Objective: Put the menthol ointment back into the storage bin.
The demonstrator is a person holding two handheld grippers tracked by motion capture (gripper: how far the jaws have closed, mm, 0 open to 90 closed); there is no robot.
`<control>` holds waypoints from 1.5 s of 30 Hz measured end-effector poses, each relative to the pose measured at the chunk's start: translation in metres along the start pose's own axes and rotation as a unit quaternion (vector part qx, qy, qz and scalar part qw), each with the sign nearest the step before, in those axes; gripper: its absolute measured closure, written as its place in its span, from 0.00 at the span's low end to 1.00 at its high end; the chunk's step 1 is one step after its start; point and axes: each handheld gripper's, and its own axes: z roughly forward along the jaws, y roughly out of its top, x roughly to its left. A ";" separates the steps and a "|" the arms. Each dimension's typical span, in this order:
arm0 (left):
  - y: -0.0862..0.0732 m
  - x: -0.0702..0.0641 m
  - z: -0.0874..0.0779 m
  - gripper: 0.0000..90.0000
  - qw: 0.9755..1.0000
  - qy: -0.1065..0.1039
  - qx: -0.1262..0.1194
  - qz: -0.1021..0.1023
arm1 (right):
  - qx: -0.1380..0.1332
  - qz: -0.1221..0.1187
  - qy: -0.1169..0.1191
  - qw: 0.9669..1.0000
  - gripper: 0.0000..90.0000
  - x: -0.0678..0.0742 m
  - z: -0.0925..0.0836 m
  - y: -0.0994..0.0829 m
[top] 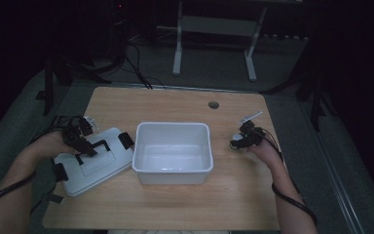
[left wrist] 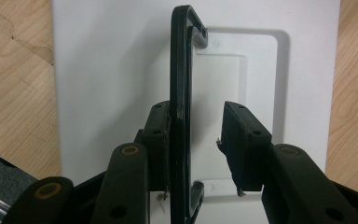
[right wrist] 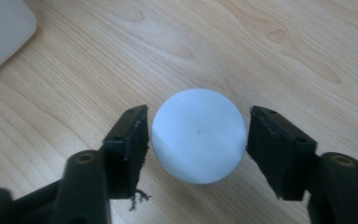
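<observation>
A white lid [top: 108, 168] with a black handle [top: 97, 145] lies flat on the table, left of a white bin [top: 173, 125]. My left gripper [top: 85, 148] reaches over it. In the left gripper view the jaws of the left gripper [left wrist: 196, 112] straddle the handle [left wrist: 181, 70]. The handle rests against the left pad, and a gap separates it from the right pad. The lid [left wrist: 107, 70] lies underneath. On the right, my right gripper [top: 234, 143] hovers at a small white ball [top: 236, 138]. The ball [right wrist: 198, 154] sits on the wood between the open jaws of the right gripper [right wrist: 198, 114], with the pads close beside it.
The open white bin stands mid-table on the wooden table [top: 175, 204]. Black clips [top: 125, 139] sit on the lid's edges. A round hole [top: 214, 105] lies in the tabletop behind the bin. Dark floor and a white frame [top: 177, 44] lie beyond the far edge.
</observation>
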 end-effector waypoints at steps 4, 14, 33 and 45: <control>0.000 -0.001 0.000 0.70 1.000 0.001 -0.001 0.000 | 0.002 -0.004 -0.001 1.000 0.55 0.001 0.000 0.002; 0.001 -0.002 -0.005 0.70 1.000 0.004 0.001 0.003 | -0.011 -0.022 -0.005 1.000 0.56 0.006 -0.018 0.009; 0.002 -0.004 -0.005 0.70 1.000 0.001 0.005 0.006 | 0.022 -0.111 0.027 0.993 0.56 0.032 -0.065 0.036; 0.002 -0.004 -0.008 0.70 1.000 0.001 0.004 0.006 | -0.005 -0.151 0.051 0.987 0.56 0.053 -0.098 0.064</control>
